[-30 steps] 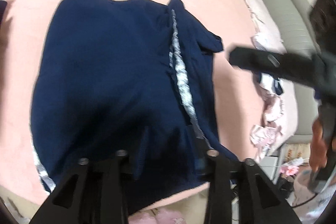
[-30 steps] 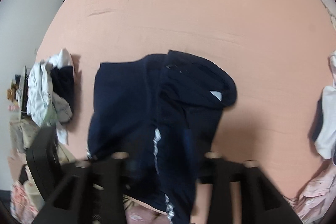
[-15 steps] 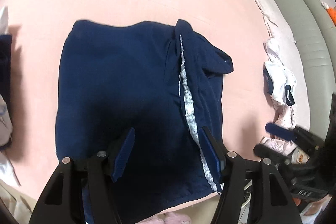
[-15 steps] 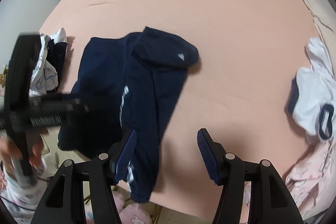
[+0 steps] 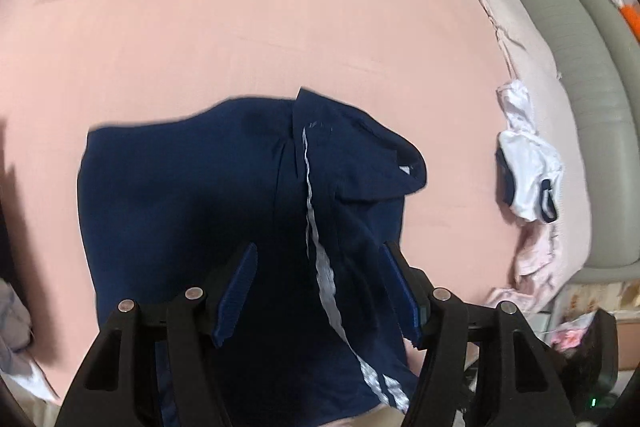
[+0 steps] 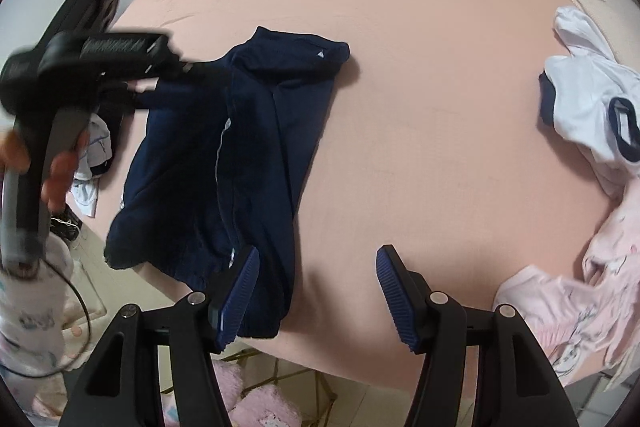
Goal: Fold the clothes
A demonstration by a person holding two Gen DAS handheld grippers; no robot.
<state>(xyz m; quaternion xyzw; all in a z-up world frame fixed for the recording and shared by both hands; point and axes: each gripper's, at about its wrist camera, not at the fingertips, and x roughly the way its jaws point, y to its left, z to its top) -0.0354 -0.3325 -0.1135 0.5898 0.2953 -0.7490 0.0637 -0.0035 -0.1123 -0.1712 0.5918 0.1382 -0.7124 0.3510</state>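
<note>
Navy shorts (image 6: 236, 163) folded on bed (image 6: 420, 67); white garment (image 6: 588, 115) right of shorts unfolded; left gripper (image 5: 320, 291), right gripper (image 6: 316, 295) apart, empty.

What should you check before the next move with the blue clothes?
1. Left tongs open, gripping nothing: ok.
2. Right tongs open, empty: ok.
3. Blue garment folded lengthwise on the bed: ok.
4. Top flap flat: not ok, it bunches.
5. Bottom hem fully on the bed: not ok, it hangs over the edge.
6. White garment clear of the blue one: ok.
</note>
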